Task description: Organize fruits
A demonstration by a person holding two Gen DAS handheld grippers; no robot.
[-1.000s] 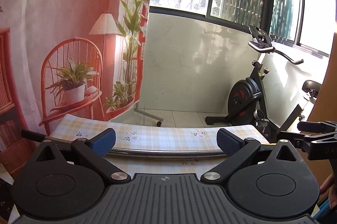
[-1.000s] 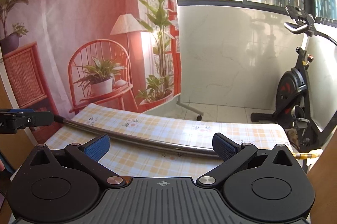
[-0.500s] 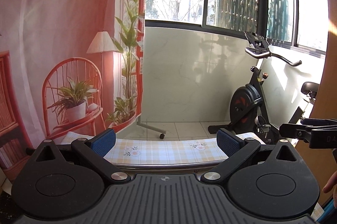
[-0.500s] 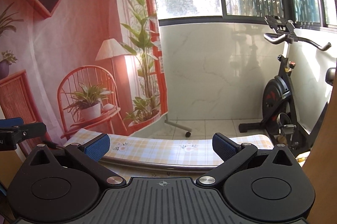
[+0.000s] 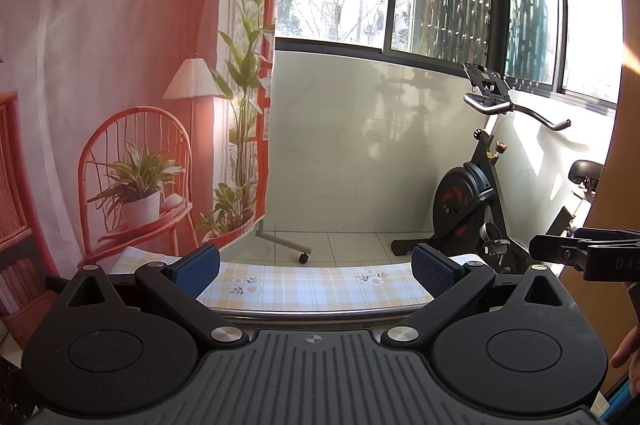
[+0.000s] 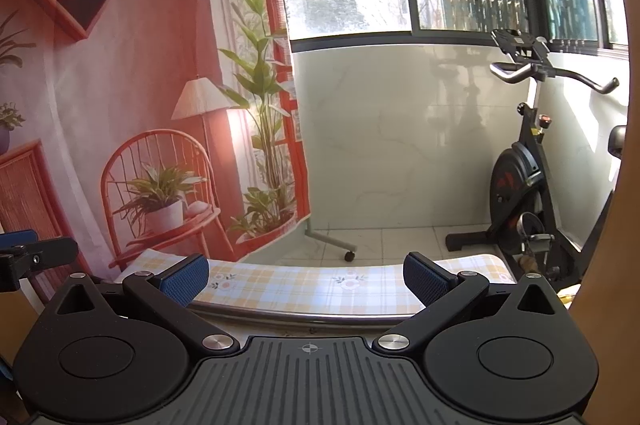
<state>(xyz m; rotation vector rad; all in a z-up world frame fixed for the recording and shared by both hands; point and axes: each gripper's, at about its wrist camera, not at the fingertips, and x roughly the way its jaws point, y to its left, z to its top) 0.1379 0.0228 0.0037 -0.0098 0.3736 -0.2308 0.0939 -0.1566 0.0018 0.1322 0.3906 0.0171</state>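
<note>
— What do you see past the checked tablecloth (image 5: pixel 316 289)?
— A shiny metal bar (image 6: pixel 304 317) on its near edge. My left gripper (image 5: pixel 316 267) and right gripper (image 6: pixel 306 277) are both spread wide, holding nothing.
— Fruit?
— I can't see any.

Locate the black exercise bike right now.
The black exercise bike stands at the right in both wrist views, on the tiled floor beyond the checked tablecloth, under the window.
</note>
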